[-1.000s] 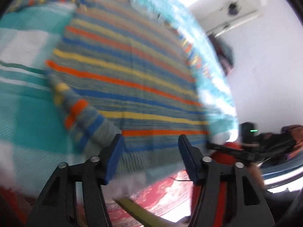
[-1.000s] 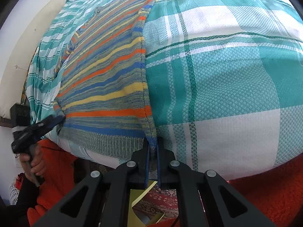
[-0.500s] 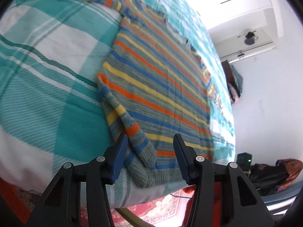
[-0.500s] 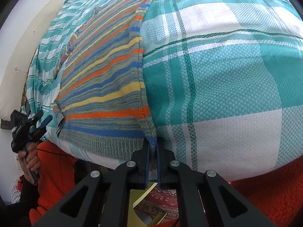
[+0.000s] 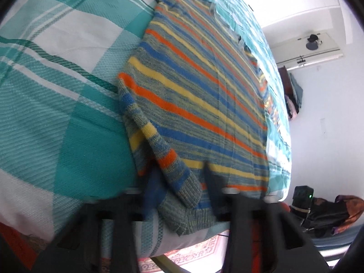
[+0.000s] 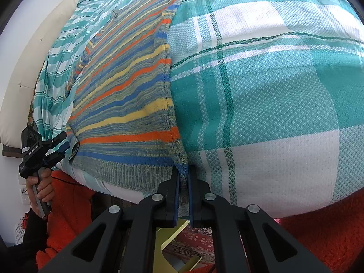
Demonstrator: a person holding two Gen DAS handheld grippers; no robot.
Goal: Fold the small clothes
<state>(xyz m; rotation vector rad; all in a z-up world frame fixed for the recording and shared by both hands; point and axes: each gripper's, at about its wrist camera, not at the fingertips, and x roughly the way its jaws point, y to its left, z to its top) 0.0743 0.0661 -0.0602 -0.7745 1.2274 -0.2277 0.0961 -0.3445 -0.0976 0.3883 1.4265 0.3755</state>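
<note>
— Left wrist view is reported first. What is recorded of the sweater (image 5: 204, 91)?

— It is laid flat on the bed (image 5: 56, 79), its ribbed hem along the bed's near edge. One sleeve (image 5: 159, 141) is folded down beside the body, with the cuff on the hem.

— And the left hand-held gripper (image 5: 183, 182)?

— It is badly blurred in its own view. The jaws have just been closing, with the cuff and hem between them. In the right wrist view the left hand-held gripper (image 6: 62, 146) is seen pinched on the sweater's (image 6: 125, 104) far hem corner, held by a hand (image 6: 42, 184) below the bed's edge.

— The right hand-held gripper (image 6: 182, 170)?

— It is clamped tight on the other hem corner, at the side seam, at the bed's (image 6: 273, 91) near edge.
</note>
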